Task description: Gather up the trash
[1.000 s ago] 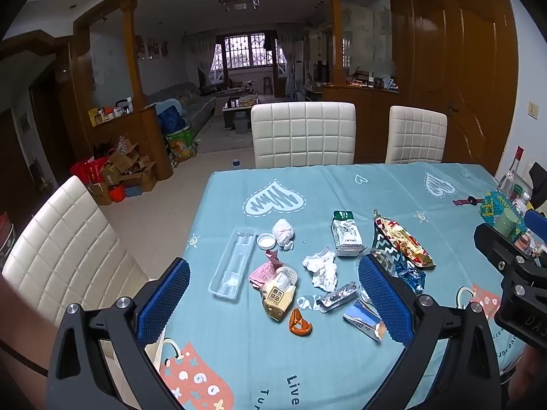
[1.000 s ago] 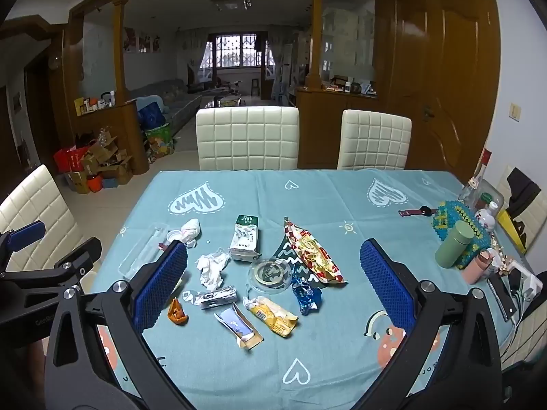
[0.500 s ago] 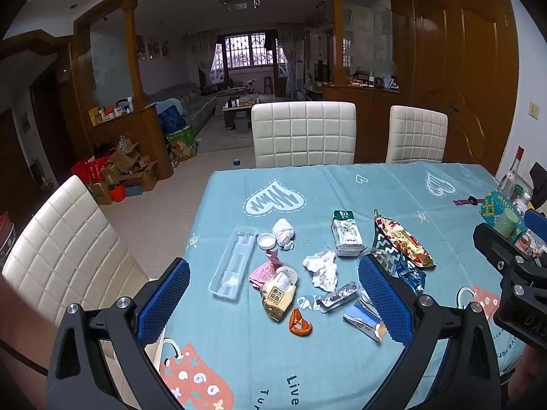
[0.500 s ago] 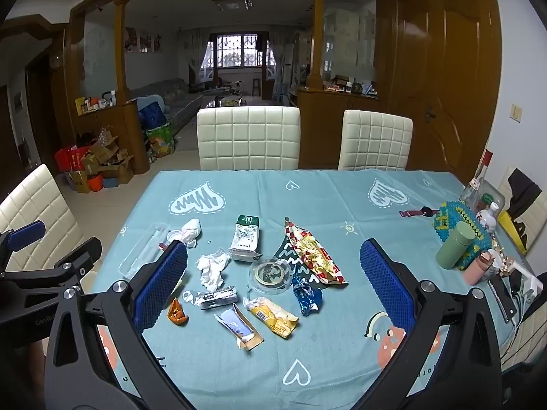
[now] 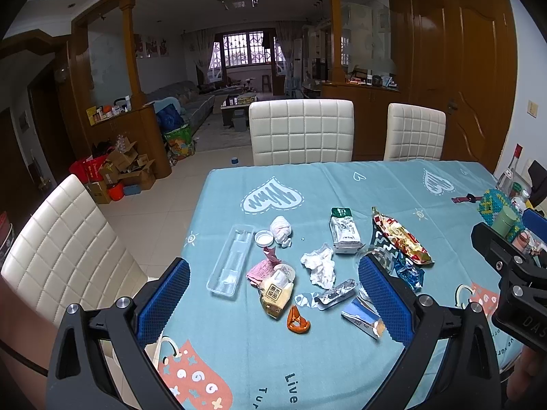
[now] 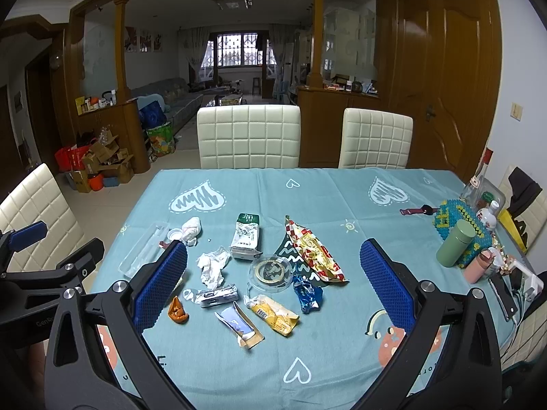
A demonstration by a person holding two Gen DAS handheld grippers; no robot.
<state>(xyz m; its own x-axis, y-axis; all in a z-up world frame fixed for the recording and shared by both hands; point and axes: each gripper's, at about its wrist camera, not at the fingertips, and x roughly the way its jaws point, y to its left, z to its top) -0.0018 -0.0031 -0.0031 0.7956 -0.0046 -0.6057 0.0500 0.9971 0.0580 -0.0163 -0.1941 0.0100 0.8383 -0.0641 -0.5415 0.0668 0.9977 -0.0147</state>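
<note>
Trash lies scattered on the blue tablecloth [image 6: 324, 191]: a crumpled tissue [image 6: 212, 266], a green-topped white packet [image 6: 244, 237], a red-gold wrapper [image 6: 314, 249], a round clear lid [image 6: 270, 270], a yellow wrapper [image 6: 273, 314], a blue foil wrapper [image 6: 307, 294], an orange scrap [image 6: 177, 311]. In the left wrist view I see the tissue [image 5: 319, 264], a small carton [image 5: 275, 294], a clear tray [image 5: 230, 259]. My left gripper [image 5: 273, 300] is open and empty above the near left trash. My right gripper [image 6: 273, 283] is open and empty above the near middle.
White chairs stand at the far side [image 6: 249, 136] and left [image 5: 65, 239]. A green cup [image 6: 454, 242], bottles, a beaded box and phones crowd the table's right edge [image 6: 495, 266]. Cardboard boxes sit on the floor at left [image 6: 99, 164].
</note>
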